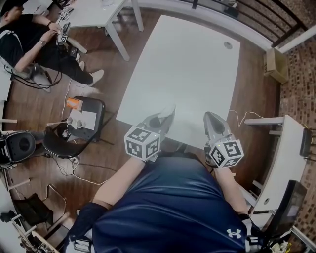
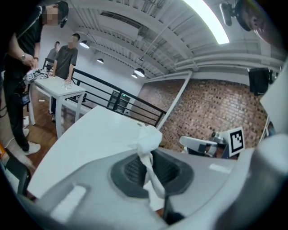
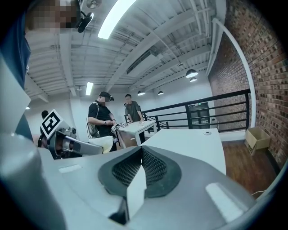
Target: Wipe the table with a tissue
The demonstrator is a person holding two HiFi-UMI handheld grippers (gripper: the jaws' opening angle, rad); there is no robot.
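The white table point(image 1: 182, 69) stretches away in front of me, its near edge just under both grippers. My left gripper point(image 1: 165, 116) hovers over the near edge, shut on a crumpled white tissue point(image 2: 147, 138). The tissue bunches out above the jaw tips and a twisted tail hangs down between the dark pads point(image 2: 130, 170). My right gripper point(image 1: 213, 119) is held beside it over the same edge. In the right gripper view its jaws point(image 3: 141, 152) meet at the tips with nothing between them. Both grippers point slightly upward, above the table top.
A black chair point(image 1: 74, 133) with a white paper and an orange object stands left of the table. A seated person point(image 1: 34, 44) is at the far left by a second white table point(image 1: 98, 12). A cardboard box point(image 1: 276, 64) and another desk point(image 1: 286, 163) are at the right.
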